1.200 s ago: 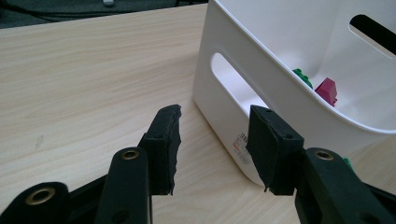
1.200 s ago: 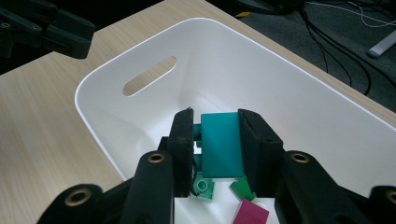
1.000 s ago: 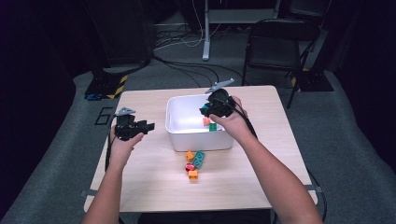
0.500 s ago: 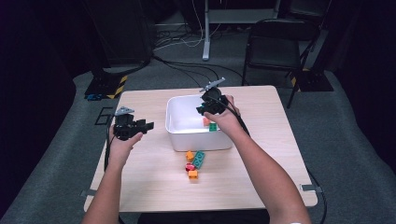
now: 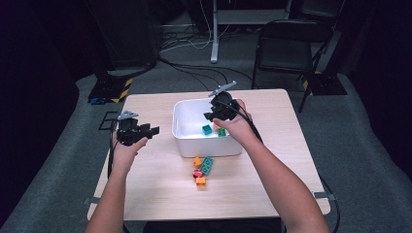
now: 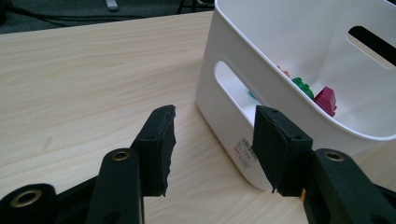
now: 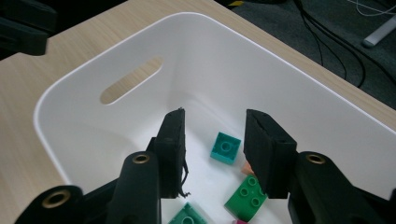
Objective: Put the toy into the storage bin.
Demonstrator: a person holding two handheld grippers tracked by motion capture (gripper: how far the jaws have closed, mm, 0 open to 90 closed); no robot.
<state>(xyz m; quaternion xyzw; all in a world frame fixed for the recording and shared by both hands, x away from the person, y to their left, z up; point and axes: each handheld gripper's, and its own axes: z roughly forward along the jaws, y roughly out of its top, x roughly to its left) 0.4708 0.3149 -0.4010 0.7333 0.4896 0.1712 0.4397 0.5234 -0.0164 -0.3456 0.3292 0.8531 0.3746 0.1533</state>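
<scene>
— The teal brick (image 7: 225, 147)?
— Small, square, studded, lying on the bin (image 5: 182, 141) floor mid-table. The right gripper (image 7: 212, 149) hangs above it, jaws just opened, nothing between.
— And the left gripper (image 6: 212, 149)?
— Spread, empty, left of the bin. Its view shows a magenta brick (image 6: 325, 100).

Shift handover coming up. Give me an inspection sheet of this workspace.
Surface: wooden table, bare wood around the work.
Job's things: white bin holding teal, green and magenta bricks; teal brick on its floor; loose bricks on the table in front of the bin.
Clutter: nothing seen.
Grippers: right claw over the bin, jaws just opened, nothing between them; left claw open beside the bin wall.
Cables: on the floor behind the table.
Surroundings: folding chair, dark carpeted room.
</scene>
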